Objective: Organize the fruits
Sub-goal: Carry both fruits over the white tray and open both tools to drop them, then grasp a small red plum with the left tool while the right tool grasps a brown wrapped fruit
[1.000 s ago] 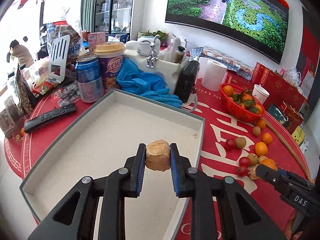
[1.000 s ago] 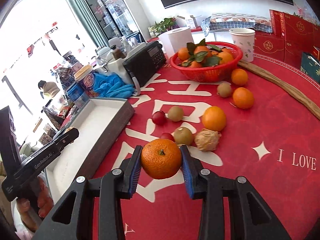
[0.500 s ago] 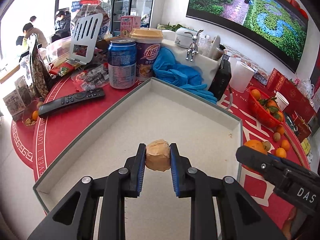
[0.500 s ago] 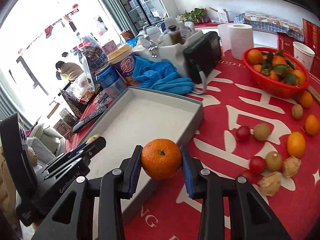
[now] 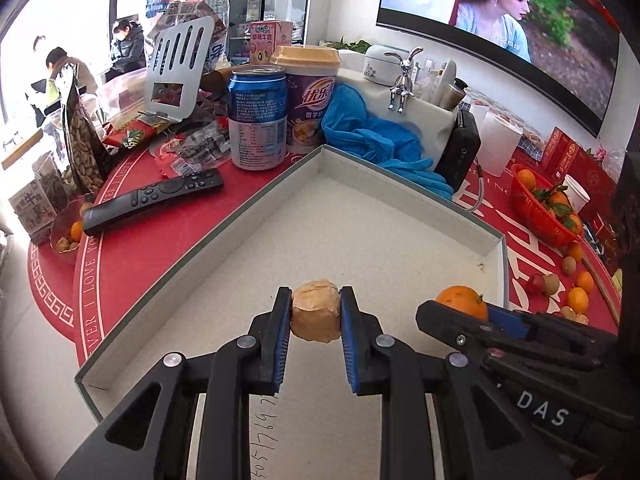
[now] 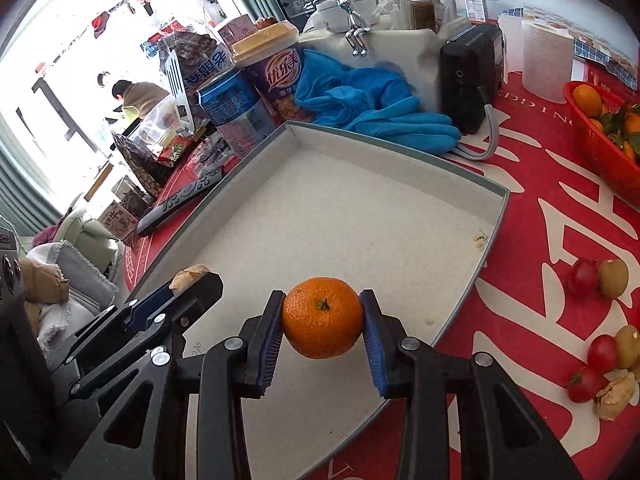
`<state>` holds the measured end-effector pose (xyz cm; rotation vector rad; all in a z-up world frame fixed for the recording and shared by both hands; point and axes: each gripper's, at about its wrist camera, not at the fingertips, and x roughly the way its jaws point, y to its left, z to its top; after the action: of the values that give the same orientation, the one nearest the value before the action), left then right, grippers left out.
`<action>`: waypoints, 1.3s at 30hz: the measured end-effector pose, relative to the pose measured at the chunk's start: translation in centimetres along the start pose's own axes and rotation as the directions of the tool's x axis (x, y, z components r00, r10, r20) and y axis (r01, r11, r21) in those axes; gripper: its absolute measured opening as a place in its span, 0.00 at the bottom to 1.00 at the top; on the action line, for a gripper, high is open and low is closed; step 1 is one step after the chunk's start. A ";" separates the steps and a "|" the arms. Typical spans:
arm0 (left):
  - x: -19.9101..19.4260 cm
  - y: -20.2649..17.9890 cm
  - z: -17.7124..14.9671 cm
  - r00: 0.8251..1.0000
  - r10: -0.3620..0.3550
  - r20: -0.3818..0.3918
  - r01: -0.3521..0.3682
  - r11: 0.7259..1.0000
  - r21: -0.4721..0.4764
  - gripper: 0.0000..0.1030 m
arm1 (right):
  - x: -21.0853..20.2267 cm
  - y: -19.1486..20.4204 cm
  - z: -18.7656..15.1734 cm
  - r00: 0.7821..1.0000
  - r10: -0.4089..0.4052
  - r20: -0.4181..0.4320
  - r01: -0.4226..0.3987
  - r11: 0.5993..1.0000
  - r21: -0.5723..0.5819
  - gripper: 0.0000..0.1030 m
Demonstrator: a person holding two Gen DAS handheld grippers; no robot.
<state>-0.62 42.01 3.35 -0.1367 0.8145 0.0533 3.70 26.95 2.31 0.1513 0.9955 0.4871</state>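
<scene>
Both pairs of jaws are clenched on fruit. My left gripper (image 5: 315, 316) is pinching a tan, papery husked fruit (image 5: 316, 316) between its blue pads, and my right gripper (image 6: 323, 318) is clamping a mandarin (image 6: 322, 317) with its stem facing the camera. I am holding both over the near part of the shallow white tray (image 5: 404, 178), the husked fruit toward its left side and the mandarin toward its right, close to the tray's right wall. In the left wrist view the right gripper is showing at lower right with the mandarin peeking above its finger; in the right wrist view the left gripper is sitting at lower left with the husk just visible at its tip.

Inside, the tray is bare apart from a small crumb near its right wall. It is resting on a red tablecloth (image 6: 560, 208). Loose fruit is lying on the cloth to the right of the tray: cherry tomatoes (image 6: 583, 275), small greenish fruits (image 6: 613, 278) and another husked fruit (image 6: 614, 396). A red basket (image 6: 600, 148) of oranges is standing further back. Beyond the tray's far corner are a blue can (image 5: 258, 120), a purple cup (image 5: 310, 100), blue gloves (image 6: 380, 108) and a black remote (image 5: 154, 200).
</scene>
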 end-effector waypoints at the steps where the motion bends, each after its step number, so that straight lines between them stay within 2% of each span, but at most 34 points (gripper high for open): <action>1: 0.0 0.0 0.0 1.000 0.003 0.002 -0.003 1.000 0.001 0.25 | -0.1 0.0 0.0 1.000 -0.008 -0.001 0.008 1.000 -0.003 0.38; 7: -0.1 -0.2 -0.1 1.000 0.016 0.006 -0.016 1.000 0.004 0.25 | 0.0 0.1 -0.1 0.999 -0.042 0.008 0.042 0.999 -0.012 0.38; 12: 0.0 0.4 -0.1 1.000 0.017 -0.003 -0.017 0.999 -0.029 0.29 | 0.1 0.6 0.1 0.997 -0.071 0.018 0.072 0.996 -0.043 0.38; 14: 0.0 0.9 0.0 1.000 0.017 -0.007 -0.017 0.998 -0.058 0.35 | 0.2 0.8 0.2 0.997 -0.078 0.022 0.079 0.995 -0.055 0.39; 16: -0.1 1.6 0.0 1.000 0.023 -0.003 -0.023 0.995 -0.102 0.48 | 0.0 0.7 0.3 0.996 -0.079 0.028 0.081 0.995 -0.053 0.42; 17: -0.2 1.9 0.0 1.000 0.025 0.004 -0.025 0.992 -0.123 0.53 | -0.1 0.6 0.4 0.996 -0.085 0.033 0.086 0.995 -0.046 0.48; 19: -0.6 2.6 0.1 0.999 0.032 0.025 -0.027 0.987 -0.158 0.69 | -0.5 -0.1 0.7 0.994 -0.093 0.050 0.095 0.995 -0.025 0.59; 21: -1.1 2.9 0.2 0.998 0.042 0.052 -0.032 0.984 -0.178 0.76 | -1.2 -0.8 0.9 0.996 -0.054 0.074 0.054 0.999 0.003 0.71; 23: -1.7 2.8 0.3 0.996 0.044 0.076 -0.029 0.984 -0.176 0.77 | -2.3 -1.3 1.1 0.995 0.005 0.105 -0.009 0.999 0.038 0.93; 24: -1.9 2.4 0.4 0.996 0.039 0.083 -0.024 0.986 -0.167 0.77 | -2.9 -1.4 1.2 0.992 0.024 0.120 -0.030 0.998 0.051 1.00; 29: -2.8 0.1 0.3 0.993 -0.018 0.116 0.029 0.995 -0.097 0.78 | -6.3 -1.9 1.0 0.975 0.066 0.213 -0.083 0.994 0.074 1.00; 34: -3.7 -2.4 -0.1 0.986 -0.078 0.148 0.082 0.996 -0.019 0.78 | -9.0 -3.6 0.5 0.969 -0.004 0.249 -0.028 0.992 0.124 1.00; 39: -3.9 -4.2 -0.5 0.982 -0.119 0.145 0.116 0.993 0.028 0.78 | -11.2 -7.0 -0.9 0.960 -0.114 0.257 0.055 0.973 0.225 1.00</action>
<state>-3.20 37.78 6.32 -0.1607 0.6585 -0.0555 0.22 15.55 8.08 0.3594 0.7825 0.2692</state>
